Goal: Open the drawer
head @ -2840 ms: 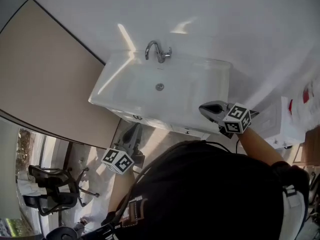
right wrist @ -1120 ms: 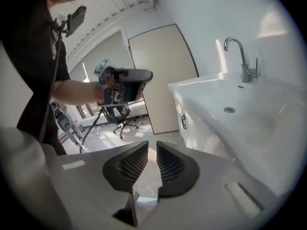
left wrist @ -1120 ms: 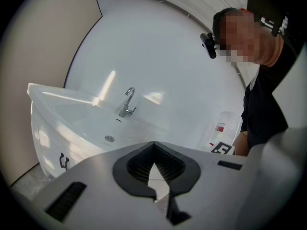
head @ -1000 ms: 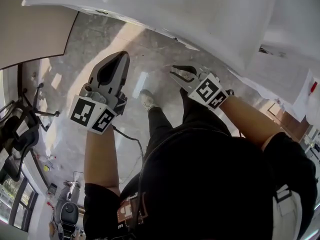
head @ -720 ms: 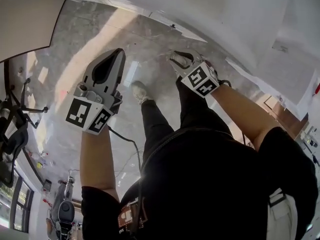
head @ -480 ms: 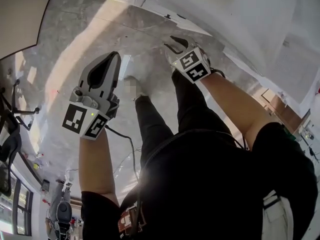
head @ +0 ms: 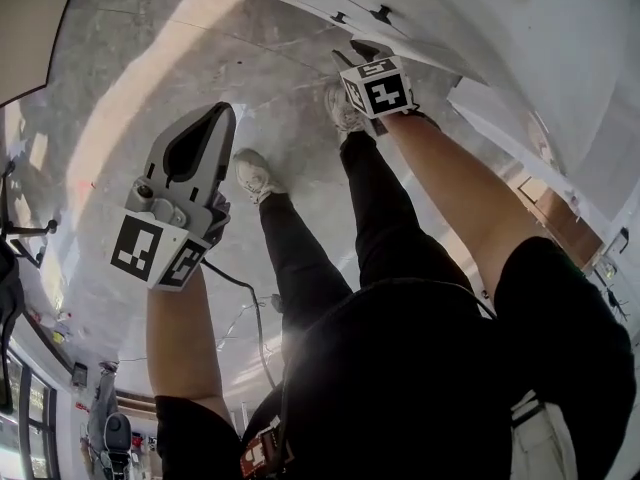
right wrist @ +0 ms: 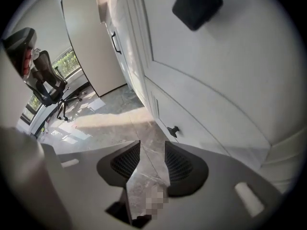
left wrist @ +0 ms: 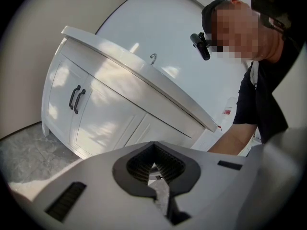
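Right gripper [right wrist: 152, 150] pointed at white cabinet [left wrist: 105, 114] front; jaws parted narrowly, nothing gripped, only floor [right wrist: 120, 114] seen through gap. Drawer [right wrist: 216, 71] found close ahead of right gripper, shut, flush with cabinet. Black knob [right wrist: 196, 4] on drawer near, above jaw line, not touched. Smaller knob [right wrist: 173, 130] seen just past jaw tips, apart from them. Left gripper [left wrist: 154, 145] held well apart from cabinet, over floor; jaws closed together, empty.

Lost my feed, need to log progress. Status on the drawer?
Left gripper shut, empty. Right gripper open, near knob, not on it. Drawer looks shut. Nothing in the way.
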{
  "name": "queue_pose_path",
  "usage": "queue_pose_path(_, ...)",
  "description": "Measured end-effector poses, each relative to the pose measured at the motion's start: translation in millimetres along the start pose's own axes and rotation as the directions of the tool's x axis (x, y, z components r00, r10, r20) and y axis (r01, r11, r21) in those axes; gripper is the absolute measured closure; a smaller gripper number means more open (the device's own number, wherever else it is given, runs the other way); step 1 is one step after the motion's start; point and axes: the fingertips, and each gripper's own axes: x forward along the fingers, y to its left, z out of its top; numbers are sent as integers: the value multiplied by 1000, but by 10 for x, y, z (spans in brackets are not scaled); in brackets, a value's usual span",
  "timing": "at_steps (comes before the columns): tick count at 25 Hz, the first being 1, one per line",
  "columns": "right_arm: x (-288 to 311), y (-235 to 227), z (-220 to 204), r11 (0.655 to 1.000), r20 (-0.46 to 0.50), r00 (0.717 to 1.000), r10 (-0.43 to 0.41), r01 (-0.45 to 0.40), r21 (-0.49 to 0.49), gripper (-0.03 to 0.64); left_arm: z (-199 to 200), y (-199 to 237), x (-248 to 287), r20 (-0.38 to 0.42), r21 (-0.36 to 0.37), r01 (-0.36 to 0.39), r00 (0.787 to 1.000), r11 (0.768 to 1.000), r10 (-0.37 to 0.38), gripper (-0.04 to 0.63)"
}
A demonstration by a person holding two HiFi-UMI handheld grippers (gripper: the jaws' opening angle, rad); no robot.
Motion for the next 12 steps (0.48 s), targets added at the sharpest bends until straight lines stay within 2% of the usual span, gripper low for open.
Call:
queue_pose_path(2,163,-67,-35,998,-1,1000,-8,8,63,484,-116,64,20,2,-9,-2,1000,1000,2,604)
queue_pose_path(4,285,-149,-46,986,8,1000,-12,10,167,479,-220,94,17,-1,-19,2,1000,1000,-2,604)
queue_pose_path(8,460,-295,-30,918,66,998,-5,-21,396,441,-444,136,-75,-8,-42,5,1000,999,-5,604)
queue_pose_path(12,645,-367,64,856,143,990,10,-83,510,399,-627,201,-149,-10,-46,7,1000,999,-7,604)
